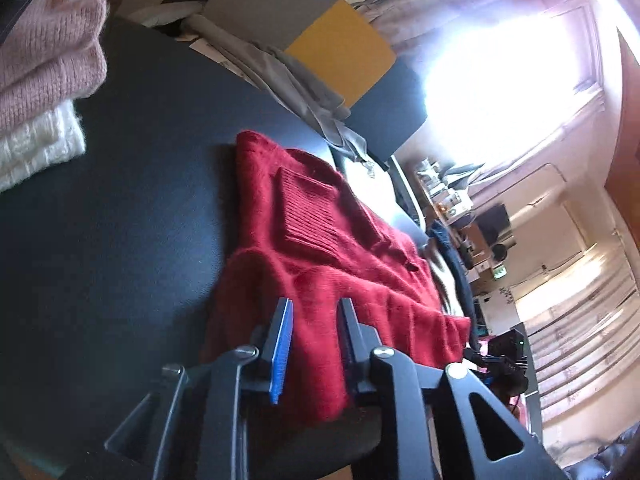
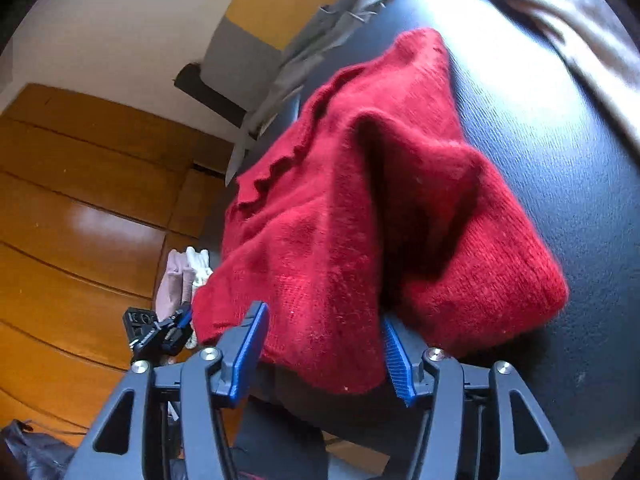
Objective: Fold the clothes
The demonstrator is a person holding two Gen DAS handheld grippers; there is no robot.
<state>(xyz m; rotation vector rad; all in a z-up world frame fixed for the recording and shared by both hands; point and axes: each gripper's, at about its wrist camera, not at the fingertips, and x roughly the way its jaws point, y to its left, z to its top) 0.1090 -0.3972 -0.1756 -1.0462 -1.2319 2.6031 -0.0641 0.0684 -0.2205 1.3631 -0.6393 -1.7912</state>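
Note:
A folded red knit sweater [image 1: 320,232] lies on the black table [image 1: 120,220] near its edge, with a ribbed cuff folded on top. My left gripper [image 1: 315,312] stands slightly open around the sweater's near hem, its pads not clamping the cloth. In the right wrist view the same sweater [image 2: 360,200] bulges in a thick fold and its hem droops over the table edge [image 2: 560,160]. My right gripper [image 2: 323,314] is wide open with that hem between its blue pads, not pinched.
Folded pink knitwear [image 1: 44,64] sits on a white knit [image 1: 36,148] at the table's far left. A grey garment [image 1: 288,76] is draped at the back. A beige cloth [image 2: 580,40] lies at the far right. Wooden floor [image 2: 80,200] is below the table.

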